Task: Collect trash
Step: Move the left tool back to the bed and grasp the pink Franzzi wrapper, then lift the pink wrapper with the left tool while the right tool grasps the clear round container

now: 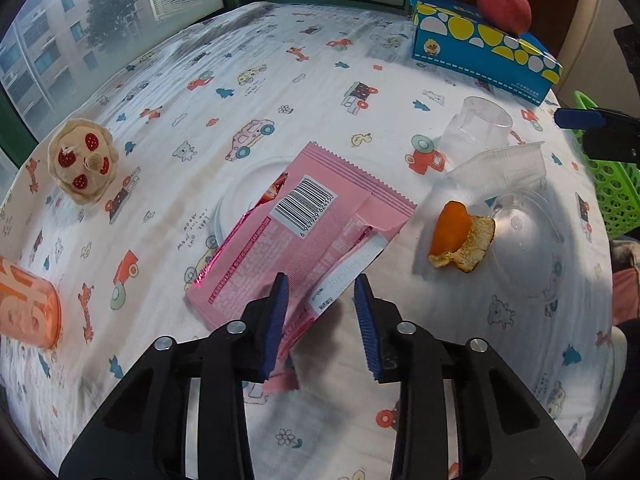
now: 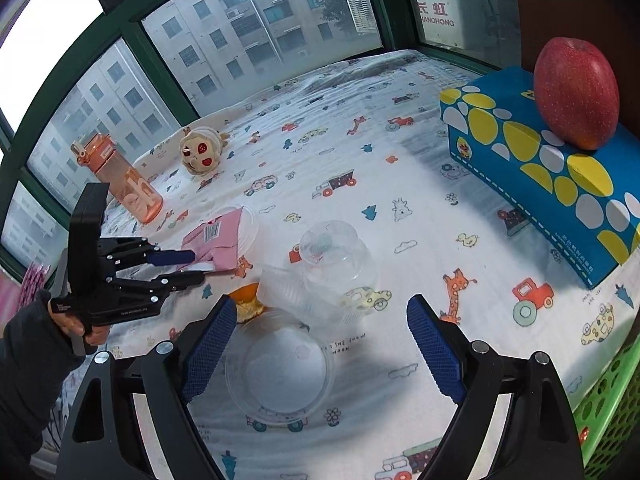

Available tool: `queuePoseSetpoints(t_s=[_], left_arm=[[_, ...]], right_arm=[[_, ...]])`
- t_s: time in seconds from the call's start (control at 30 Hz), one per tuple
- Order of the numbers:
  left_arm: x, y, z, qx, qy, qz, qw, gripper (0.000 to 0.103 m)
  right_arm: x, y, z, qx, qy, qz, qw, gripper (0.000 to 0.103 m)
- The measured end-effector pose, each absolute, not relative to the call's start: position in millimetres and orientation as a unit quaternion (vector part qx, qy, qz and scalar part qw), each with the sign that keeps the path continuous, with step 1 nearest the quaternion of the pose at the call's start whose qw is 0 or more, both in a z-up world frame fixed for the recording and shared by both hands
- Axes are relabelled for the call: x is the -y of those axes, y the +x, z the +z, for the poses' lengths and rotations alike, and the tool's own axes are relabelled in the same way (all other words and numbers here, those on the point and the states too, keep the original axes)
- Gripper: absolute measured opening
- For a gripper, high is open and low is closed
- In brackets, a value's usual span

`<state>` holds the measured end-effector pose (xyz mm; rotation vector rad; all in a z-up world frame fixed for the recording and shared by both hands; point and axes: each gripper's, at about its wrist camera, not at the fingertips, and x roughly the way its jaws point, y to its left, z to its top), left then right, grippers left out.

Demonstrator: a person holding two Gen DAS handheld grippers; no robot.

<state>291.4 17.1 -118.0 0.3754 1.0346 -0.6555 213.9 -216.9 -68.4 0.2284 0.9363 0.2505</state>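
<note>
Pink wrapper (image 1: pixel 304 228) is lying on the printed tablecloth (image 1: pixel 320 80), partly over a white lid (image 1: pixel 240 196). Your left gripper (image 1: pixel 320 292) is straddling its near torn edge, jaws narrowed but a gap showing; whether the pads are pinching the foil, I cannot tell. Your right gripper (image 2: pixel 320 320) is hovering wide open and empty over a clear plastic lid (image 2: pixel 280 372), orange peel (image 2: pixel 248 300) just beyond. Pickup step, likely. Next: confirm the pinch, lift, and carry to the green basket (image 2: pixel 608 408).
</note>
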Motion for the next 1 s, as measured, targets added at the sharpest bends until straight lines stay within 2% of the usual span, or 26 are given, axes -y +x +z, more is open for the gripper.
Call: queuePoseSetpoints(t_s=[0.03, 0.2, 0.37, 0.43, 0.5, 0.6, 0.77, 0.8, 0.83, 0.87, 0.97, 1.0], left_arm=[[-17, 290, -119, -0.483, 0.173, -0.305, 0.802, 0.027], [-21, 286, -116, -0.480, 0.158, -0.313, 0.804, 0.026], [-24, 285, -115, -0.479, 0.150, -0.315, 0.806, 0.022], [-24, 285, -115, -0.477, 0.149, -0.313, 0.808, 0.022], [-25, 284, -114, -0.476, 0.144, -0.314, 0.809, 0.022], [-25, 281, -113, -0.472, 0.145, -0.314, 0.811, 0.022], [-27, 278, -113, -0.474, 0.139, -0.319, 0.809, 0.023], [-27, 277, -111, -0.469, 0.141, -0.320, 0.811, 0.032], [-27, 276, -109, -0.467, 0.143, -0.317, 0.813, 0.053], [-28, 276, -107, -0.462, 0.145, -0.314, 0.817, 0.058], [-28, 277, -99, -0.449, 0.147, -0.329, 0.818, 0.065], [-27, 279, -98, -0.447, 0.154, -0.325, 0.819, 0.079]], right_arm=[[215, 219, -69, -0.450, 0.105, 0.119, 0.879, 0.084], [209, 246, -79, -0.458, 0.098, 0.109, 0.877, 0.080], [202, 266, -91, -0.472, 0.090, 0.104, 0.871, 0.072], [200, 271, -96, -0.478, 0.088, 0.102, 0.868, 0.062], [201, 274, -102, -0.484, 0.094, 0.101, 0.864, 0.061], [202, 275, -106, -0.486, 0.095, 0.100, 0.863, 0.052], [201, 274, -105, -0.482, 0.096, 0.100, 0.865, 0.052], [201, 272, -103, -0.479, 0.096, 0.101, 0.867, 0.052], [201, 271, -101, -0.476, 0.095, 0.103, 0.868, 0.052], [201, 270, -100, -0.475, 0.096, 0.105, 0.869, 0.052], [203, 267, -94, -0.468, 0.098, 0.107, 0.872, 0.052], [204, 266, -92, -0.466, 0.099, 0.107, 0.873, 0.052]])
